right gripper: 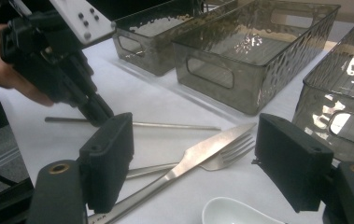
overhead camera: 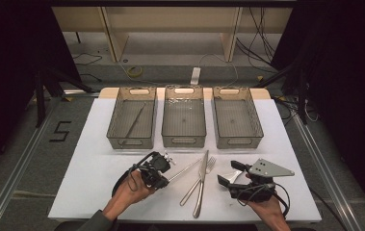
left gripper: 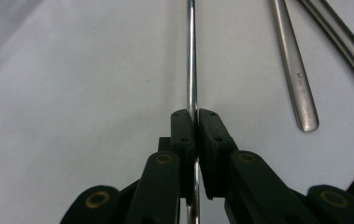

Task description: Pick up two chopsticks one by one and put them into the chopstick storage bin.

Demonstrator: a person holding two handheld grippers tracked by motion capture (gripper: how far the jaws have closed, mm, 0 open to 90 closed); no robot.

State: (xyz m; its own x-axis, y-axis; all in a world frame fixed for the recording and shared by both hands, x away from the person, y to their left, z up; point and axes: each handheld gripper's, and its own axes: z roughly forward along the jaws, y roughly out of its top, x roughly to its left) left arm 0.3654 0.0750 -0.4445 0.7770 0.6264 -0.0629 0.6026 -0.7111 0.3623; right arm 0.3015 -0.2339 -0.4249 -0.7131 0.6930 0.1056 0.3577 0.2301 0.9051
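My left gripper [overhead camera: 166, 179] [left gripper: 196, 122] is shut on a thin metal chopstick [overhead camera: 186, 169] [left gripper: 191, 56], which lies low over the white table and points toward the bins. The right gripper view shows that same gripper [right gripper: 97, 114] pinching the chopstick [right gripper: 174, 125] near one end. My right gripper [overhead camera: 230, 174] [right gripper: 198, 158] stands open at the front right with its jaws wide apart. A white spoon [right gripper: 230, 212] lies on the table just below them, and neither pad touches it. A knife [overhead camera: 199, 197] [right gripper: 198, 154] and a fork [overhead camera: 189, 193] [right gripper: 233, 149] lie crossed between the two grippers.
Three smoky clear bins stand in a row at the back: left [overhead camera: 112, 115], middle [overhead camera: 184, 142], right [overhead camera: 254, 120]. The left bin holds another chopstick [overhead camera: 136, 120]. A cutlery handle [left gripper: 298, 84] lies right of the held chopstick. The table's front edge runs close to both hands.
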